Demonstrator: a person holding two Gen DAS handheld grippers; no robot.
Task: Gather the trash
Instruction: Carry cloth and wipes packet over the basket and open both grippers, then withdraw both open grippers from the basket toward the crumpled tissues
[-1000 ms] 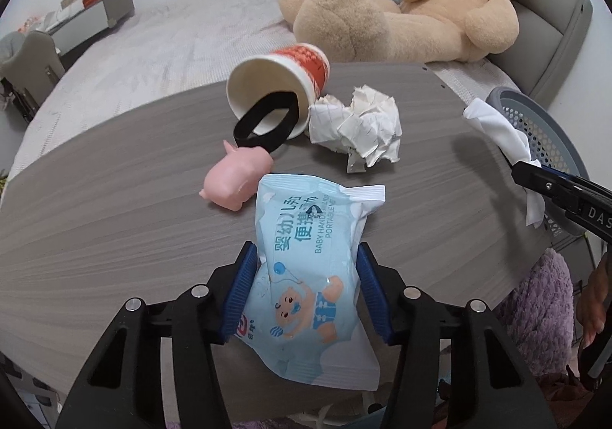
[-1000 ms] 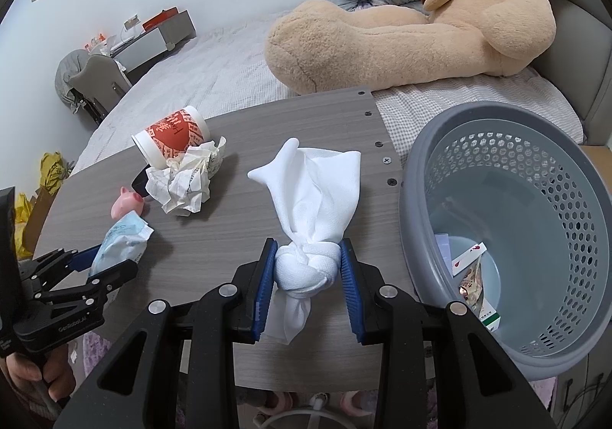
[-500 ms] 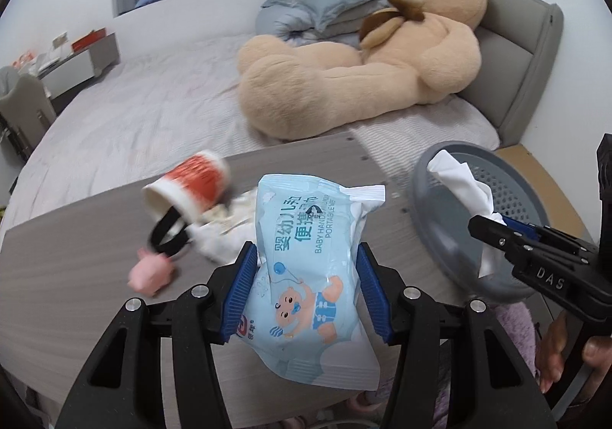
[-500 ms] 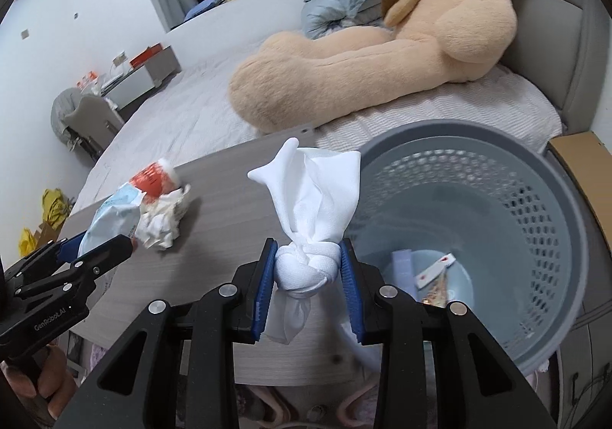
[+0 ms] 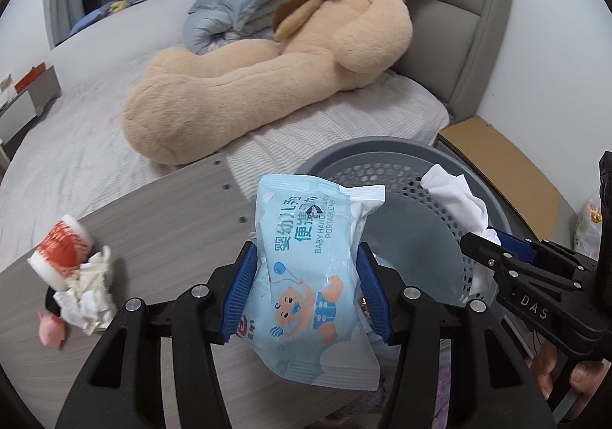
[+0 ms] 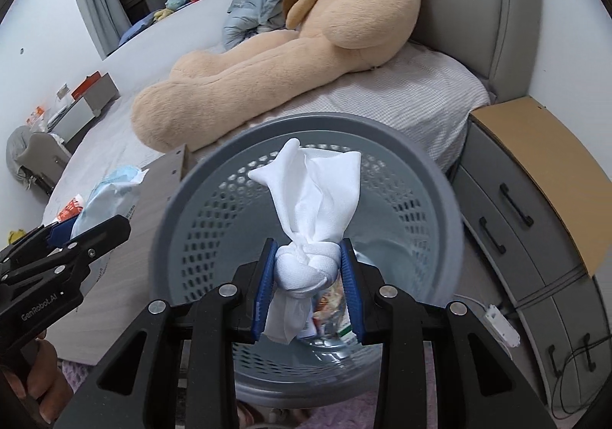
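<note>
Left wrist view first: my left gripper [image 5: 306, 291] is clamped on the pale blue plastic baby-wipes packet [image 5: 310, 268], its blue pads pressing the packet's two sides. The packet hangs over the right edge of the grey wood-grain tabletop [image 5: 164, 238], only partly above the rim of the grey perforated plastic basket [image 5: 386, 150]. I judge a release here could drop it on that rim or down the gap between tabletop and basket. My right gripper [image 5: 493, 238] sits close on the right, so the two tools could knock together. Near the tabletop's left edge lie a tipped red-and-white paper cup [image 5: 61, 249], a crumpled white paper wad [image 5: 90, 295] touching it, and a small pink pig toy [image 5: 51, 329].

Right wrist view: the right gripper [image 6: 308, 268] is clamped on the knot of a white knotted cloth bundle [image 6: 311, 207], well inside the basket's [image 6: 440, 176] rim, with wrappers at the bottom. The limp tail might snag a pad as the jaws part. The left gripper [image 6: 76, 234] holds the packet [image 6: 111, 195] at the left rim.

Beyond stands a bed with a large beige teddy bear [image 6: 306, 46], and a grey drawer unit [image 6: 535, 222] to the right.
</note>
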